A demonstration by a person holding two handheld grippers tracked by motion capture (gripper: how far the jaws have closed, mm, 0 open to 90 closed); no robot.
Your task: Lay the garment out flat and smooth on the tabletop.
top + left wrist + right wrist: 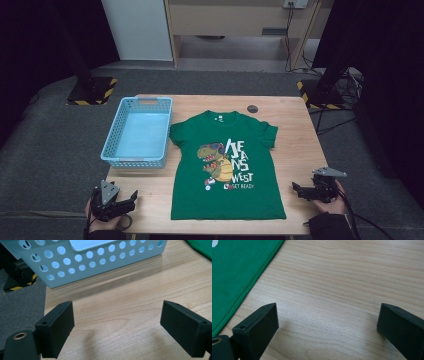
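Note:
A green T-shirt [227, 165] with a dinosaur print and white lettering lies flat, face up, in the middle of the wooden table [295, 150]. My left gripper [131, 198] rests near the table's front left corner, left of the shirt's hem, its jaws open over bare wood [117, 317]. My right gripper [297, 189] sits at the front right, just right of the shirt, jaws wide open with nothing between them [327, 322]. The shirt's edge [234, 277] lies at the left of the right gripper view. A corner of green cloth [200, 247] shows in the left gripper view.
A light blue perforated basket [137, 132] stands empty at the table's left, and its wall [82, 262] is just ahead of my left gripper. A small dark round disc [252, 108] lies near the far edge. Grey carpet surrounds the table.

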